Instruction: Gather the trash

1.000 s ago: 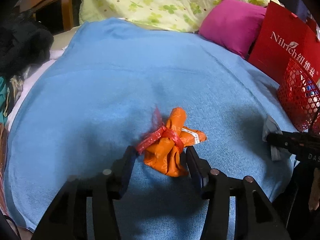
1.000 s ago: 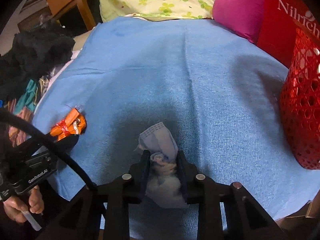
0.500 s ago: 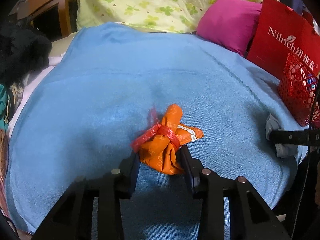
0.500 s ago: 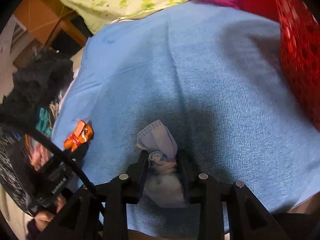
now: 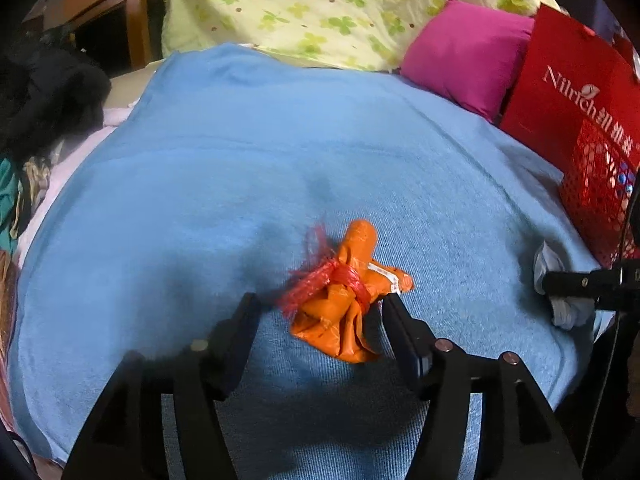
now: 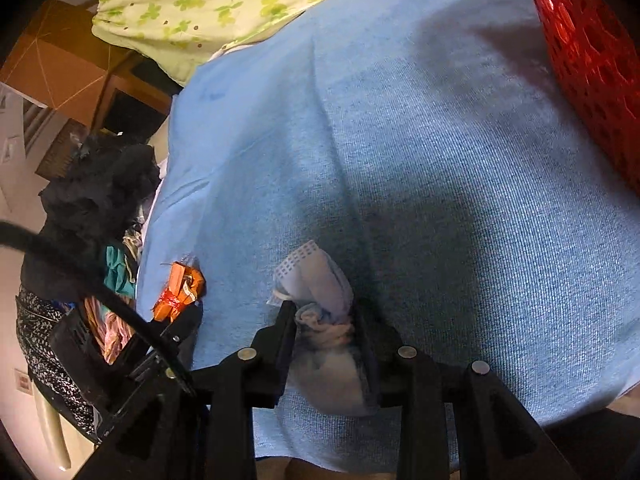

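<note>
Red bag (image 5: 568, 92) reads "Nilrich"; left gripper (image 5: 320, 304) just opened around orange wrapper (image 5: 344, 312), right gripper (image 6: 322, 312) clamps crumpled mask (image 6: 320, 300).

The right gripper (image 6: 324, 316) clamps a crumpled face mask (image 6: 320, 300) over the blue blanket (image 6: 440, 160); a red basket (image 6: 592, 64) sits far right.

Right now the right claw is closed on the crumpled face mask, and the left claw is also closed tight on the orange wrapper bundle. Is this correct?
Not quite. The left claw is not closed on the orange wrapper bundle: its jaws have just been opening and stand apart around it, as the left wrist view shows. The right claw is indeed closed on the crumpled face mask.
</note>
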Demonstrator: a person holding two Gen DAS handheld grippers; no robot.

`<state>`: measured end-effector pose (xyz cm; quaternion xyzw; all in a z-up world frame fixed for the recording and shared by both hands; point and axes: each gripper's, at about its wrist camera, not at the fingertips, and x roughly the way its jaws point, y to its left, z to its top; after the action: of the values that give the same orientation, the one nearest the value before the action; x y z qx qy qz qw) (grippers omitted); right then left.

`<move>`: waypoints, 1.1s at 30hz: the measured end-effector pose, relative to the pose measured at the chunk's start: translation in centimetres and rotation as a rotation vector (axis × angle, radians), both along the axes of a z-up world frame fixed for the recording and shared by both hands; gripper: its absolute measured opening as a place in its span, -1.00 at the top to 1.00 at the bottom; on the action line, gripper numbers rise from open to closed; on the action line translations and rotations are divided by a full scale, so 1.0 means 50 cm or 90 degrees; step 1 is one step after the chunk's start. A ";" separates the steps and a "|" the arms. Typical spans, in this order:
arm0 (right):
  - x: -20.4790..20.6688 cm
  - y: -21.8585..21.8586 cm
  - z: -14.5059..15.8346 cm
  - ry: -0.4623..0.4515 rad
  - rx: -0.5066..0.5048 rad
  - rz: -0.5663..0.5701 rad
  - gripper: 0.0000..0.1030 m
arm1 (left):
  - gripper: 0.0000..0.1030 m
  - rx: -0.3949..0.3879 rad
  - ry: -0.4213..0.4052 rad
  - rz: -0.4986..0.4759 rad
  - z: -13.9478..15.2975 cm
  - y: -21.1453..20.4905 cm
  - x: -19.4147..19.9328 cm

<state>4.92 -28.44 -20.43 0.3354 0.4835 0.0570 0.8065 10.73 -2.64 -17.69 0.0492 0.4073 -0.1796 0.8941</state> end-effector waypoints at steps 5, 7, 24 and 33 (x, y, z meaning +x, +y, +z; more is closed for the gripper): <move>0.004 0.013 0.005 -0.001 -0.025 0.002 0.32 | -0.24 -0.002 -0.011 0.006 0.004 0.003 0.000; 0.004 0.016 0.006 -0.001 -0.028 -0.005 0.32 | -0.24 -0.002 -0.011 0.007 0.003 0.004 0.001; 0.014 0.069 0.014 -0.036 -0.061 0.032 -0.33 | -0.24 -0.022 -0.015 -0.001 0.008 -0.003 0.007; 0.011 0.062 0.013 -0.028 -0.055 0.009 -0.13 | -0.24 -0.012 0.003 0.008 -0.002 0.000 0.017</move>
<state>5.44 -25.35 -19.80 0.2951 0.4699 0.0491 0.8305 11.60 -2.66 -17.79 0.0376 0.4081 -0.1780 0.8946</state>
